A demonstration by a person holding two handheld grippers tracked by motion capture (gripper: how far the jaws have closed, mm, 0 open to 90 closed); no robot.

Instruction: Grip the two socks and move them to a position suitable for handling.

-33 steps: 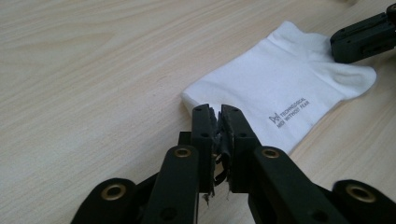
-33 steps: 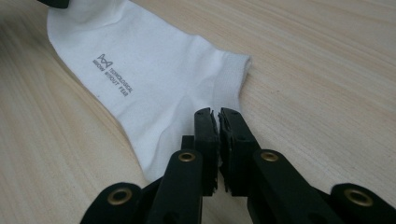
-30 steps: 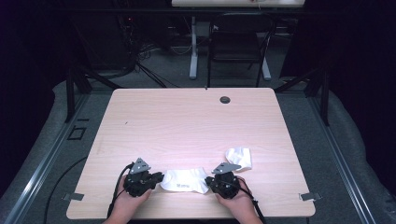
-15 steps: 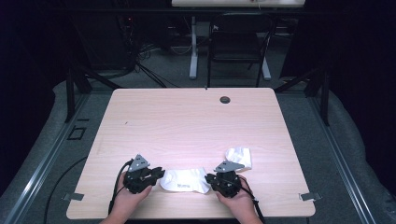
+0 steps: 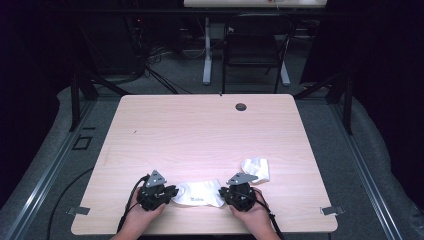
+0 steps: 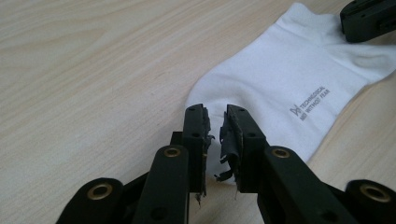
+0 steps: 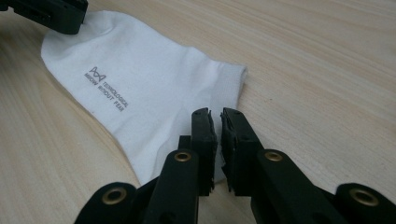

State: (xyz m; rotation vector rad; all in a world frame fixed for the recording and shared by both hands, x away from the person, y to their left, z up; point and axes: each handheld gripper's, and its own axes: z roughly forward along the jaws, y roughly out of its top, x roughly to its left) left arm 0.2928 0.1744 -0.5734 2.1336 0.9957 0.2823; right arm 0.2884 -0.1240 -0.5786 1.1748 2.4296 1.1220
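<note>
A white sock (image 5: 200, 193) with grey lettering lies flat near the table's front edge, between my two grippers. My left gripper (image 5: 167, 194) is at its left end. In the left gripper view that gripper (image 6: 217, 116) has its jaws pinched close together over the toe edge of the sock (image 6: 280, 79), with white cloth in the narrow gap. My right gripper (image 5: 225, 194) is at the other end. In the right gripper view it (image 7: 219, 119) is shut on the cuff end of the sock (image 7: 140, 93). Each view shows the other gripper's tip on the far end.
A second white sock (image 5: 256, 169) lies crumpled just behind and to the right of my right gripper. A small dark round grommet (image 5: 241, 106) sits at the back of the wooden table (image 5: 200, 135). A chair (image 5: 255, 45) stands beyond the table.
Both grippers stay at the two ends of the sock, with only a slight shift. The sock lies in the same place.
</note>
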